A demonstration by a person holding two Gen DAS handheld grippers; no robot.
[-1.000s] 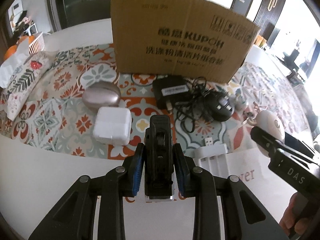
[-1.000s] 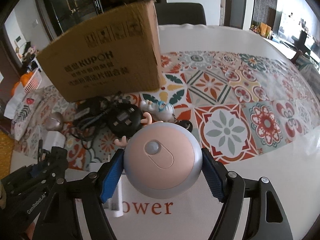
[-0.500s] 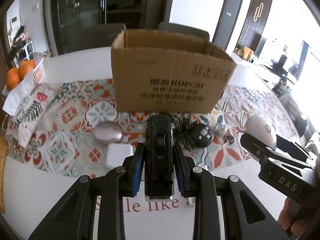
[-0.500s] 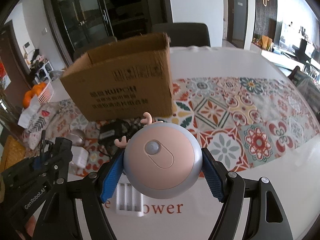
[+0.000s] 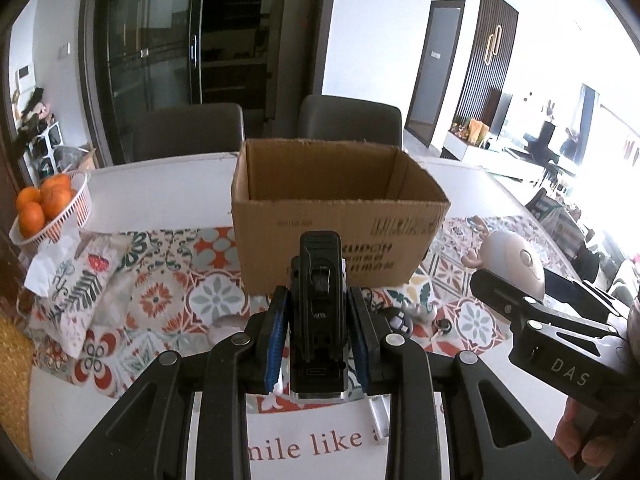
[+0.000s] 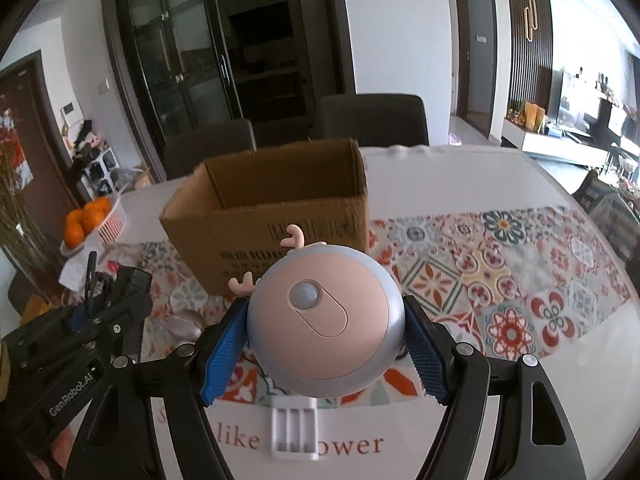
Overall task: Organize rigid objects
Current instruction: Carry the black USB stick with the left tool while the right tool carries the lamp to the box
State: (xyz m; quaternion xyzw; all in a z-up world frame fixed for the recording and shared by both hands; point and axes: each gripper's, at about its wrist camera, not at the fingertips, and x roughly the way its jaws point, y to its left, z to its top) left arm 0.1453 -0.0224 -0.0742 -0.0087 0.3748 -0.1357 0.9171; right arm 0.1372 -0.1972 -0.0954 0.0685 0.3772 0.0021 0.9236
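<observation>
My left gripper (image 5: 318,340) is shut on a slim black device (image 5: 319,304) that stands upright between the blue pads, high above the table. My right gripper (image 6: 325,340) is shut on a round pink and silver gadget with small antlers (image 6: 324,320). That gadget (image 5: 516,260) and the right gripper (image 5: 532,308) also show at the right of the left wrist view. An open cardboard box (image 5: 336,216) (image 6: 276,216) stands ahead of both grippers on the patterned runner (image 6: 500,272); what I see of its inside looks bare.
A basket of oranges (image 5: 48,208) and a patterned cushion (image 5: 76,284) sit at the left. A white battery holder (image 6: 294,428) lies on the white table (image 6: 460,432) near its front edge. Small dark items lie by the box base (image 5: 400,320). Two chairs (image 5: 348,120) stand behind.
Both grippers have risen with their objects, so the box's open top and inside now show. The items on the runner have dropped lower and partly out of sight.
</observation>
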